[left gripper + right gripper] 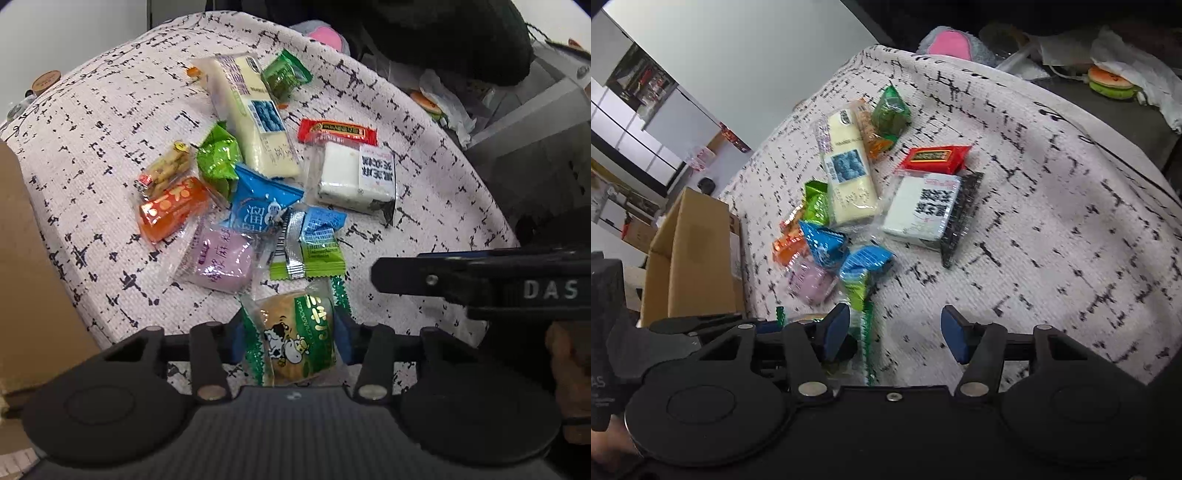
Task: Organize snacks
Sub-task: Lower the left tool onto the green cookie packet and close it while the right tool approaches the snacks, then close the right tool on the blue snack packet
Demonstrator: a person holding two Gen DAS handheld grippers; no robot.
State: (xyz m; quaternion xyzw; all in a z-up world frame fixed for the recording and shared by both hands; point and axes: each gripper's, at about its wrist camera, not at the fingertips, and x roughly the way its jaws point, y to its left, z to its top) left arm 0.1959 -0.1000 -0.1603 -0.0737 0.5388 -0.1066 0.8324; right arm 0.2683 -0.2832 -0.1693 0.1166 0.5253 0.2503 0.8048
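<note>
Left gripper (293,341) clenches one cow-print biscuit pack (291,339); right gripper (892,332) gapes, released. At twelve o'clock: two blue packets (258,203), one red bar (337,131).

— What can we read here?
— On the black body of the other gripper (480,284) at the right of the left wrist view we see white letters "DAS".
— And on the snacks?
— The lilac soft cake in a clear wrapper (221,262) carries Chinese characters, "麻" among them. The blue foil packet (258,203) shows a large white character, "溜" as far as we can tell. We cannot make out the other print.
</note>
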